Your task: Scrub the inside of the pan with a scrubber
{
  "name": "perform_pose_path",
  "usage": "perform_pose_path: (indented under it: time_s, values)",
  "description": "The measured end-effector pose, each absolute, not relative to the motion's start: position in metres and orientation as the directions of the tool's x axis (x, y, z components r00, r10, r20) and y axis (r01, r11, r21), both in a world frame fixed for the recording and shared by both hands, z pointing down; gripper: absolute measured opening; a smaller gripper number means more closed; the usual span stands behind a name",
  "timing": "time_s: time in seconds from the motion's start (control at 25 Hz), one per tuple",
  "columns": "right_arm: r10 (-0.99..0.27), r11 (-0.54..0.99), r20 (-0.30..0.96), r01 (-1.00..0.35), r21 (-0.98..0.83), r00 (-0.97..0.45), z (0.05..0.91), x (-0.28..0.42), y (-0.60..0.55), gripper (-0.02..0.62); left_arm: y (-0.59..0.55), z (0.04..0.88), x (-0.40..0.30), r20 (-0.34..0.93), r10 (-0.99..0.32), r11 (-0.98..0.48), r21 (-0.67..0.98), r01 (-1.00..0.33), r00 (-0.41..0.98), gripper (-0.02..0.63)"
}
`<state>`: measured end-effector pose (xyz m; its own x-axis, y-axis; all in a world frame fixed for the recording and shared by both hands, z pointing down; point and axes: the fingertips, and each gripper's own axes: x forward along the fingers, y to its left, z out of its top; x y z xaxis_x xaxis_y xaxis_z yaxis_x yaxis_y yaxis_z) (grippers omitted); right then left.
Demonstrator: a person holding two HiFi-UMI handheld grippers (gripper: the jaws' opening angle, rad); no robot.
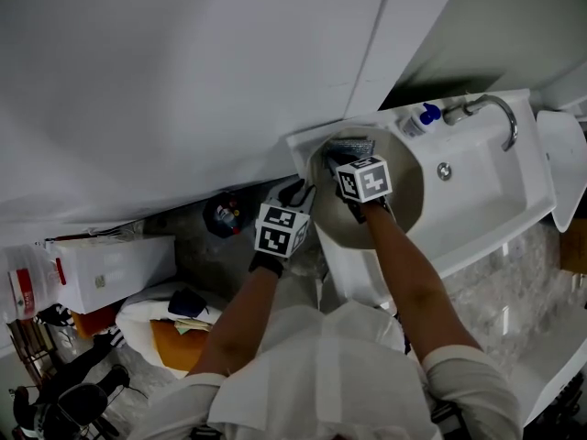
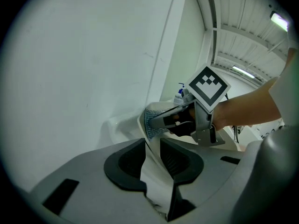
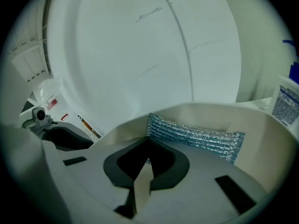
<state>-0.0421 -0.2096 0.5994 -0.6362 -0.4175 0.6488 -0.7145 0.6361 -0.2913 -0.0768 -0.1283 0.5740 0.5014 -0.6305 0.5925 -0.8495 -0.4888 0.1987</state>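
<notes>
Sideways, scrubber [image 3: 196,136] along pan [image 3: 264,122] wall, end tight in right jaws, rim tight in left jaws.

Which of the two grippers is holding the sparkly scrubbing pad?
The right gripper: its fingers pinch the silvery mesh scrubber inside the cream round pan. The left gripper only clamps the pan's edge.

My left gripper [image 2: 151,148] clamps the pan [image 2: 153,176] rim; beyond, right gripper [image 2: 163,121] pinches the scrubber [image 2: 149,118] inside it
</notes>
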Motion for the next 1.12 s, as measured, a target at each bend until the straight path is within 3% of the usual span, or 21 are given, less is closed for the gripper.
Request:
perform_pose_path:
  time_s: [0.24,0.4,0.44,0.52,0.68,0.8,0.92,1.04,1.12]
  values:
    - [-0.308,0.722,0.665,-0.622,-0.302,-0.68,0.604,-0.071,-0.183,0.008,-0.132,0.575,-0.078,0.599,-0.632,-0.48,0.196,-0.855,0.492,0.104]
    - [-0.403,0.76,0.705,-0.643,-0.097,-0.583,0.592,-0.047,-0.179,0.012,-0.135,0.576,-0.077,0.603,-0.626,-0.477,0.205,-0.855,0.494,0.103]
    - [-0.416,0.765,0.709,-0.64,-0.065,-0.569,0.589,-0.037,-0.178,0.046,-0.136,0.577,-0.076,0.607,-0.624,-0.476,0.205,-0.855,0.492,0.103]
    - [-0.396,0.802,0.728,-0.597,-0.022,-0.56,0.587,-0.02,-0.172,0.175,-0.136,0.578,-0.076,0.616,-0.618,-0.479,0.196,-0.856,0.487,0.103]
    - [-0.283,0.94,0.825,-0.313,0.137,-0.489,0.595,0.008,-0.158,0.233,-0.137,0.578,-0.075,0.632,-0.605,-0.496,0.177,-0.85,0.485,0.107]
    - [-0.201,0.979,0.896,-0.064,0.191,-0.396,0.618,0.019,-0.147,0.235,-0.138,0.581,-0.074,0.641,-0.602,-0.491,0.172,-0.854,0.475,0.109]
    - [-0.199,0.97,0.922,0.068,0.234,-0.332,0.638,0.018,-0.146,0.235,-0.139,0.582,-0.073,0.651,-0.594,-0.492,0.17,-0.854,0.472,0.11]
    - [-0.213,0.966,0.921,0.069,0.248,-0.325,0.648,0.011,-0.151,0.19,-0.139,0.584,-0.072,0.657,-0.587,-0.489,0.178,-0.854,0.473,0.11]
    - [-0.214,0.976,0.911,-0.034,0.216,-0.351,0.65,0.009,-0.157,0.175,-0.14,0.587,-0.072,0.66,-0.586,-0.484,0.18,-0.856,0.47,0.11]
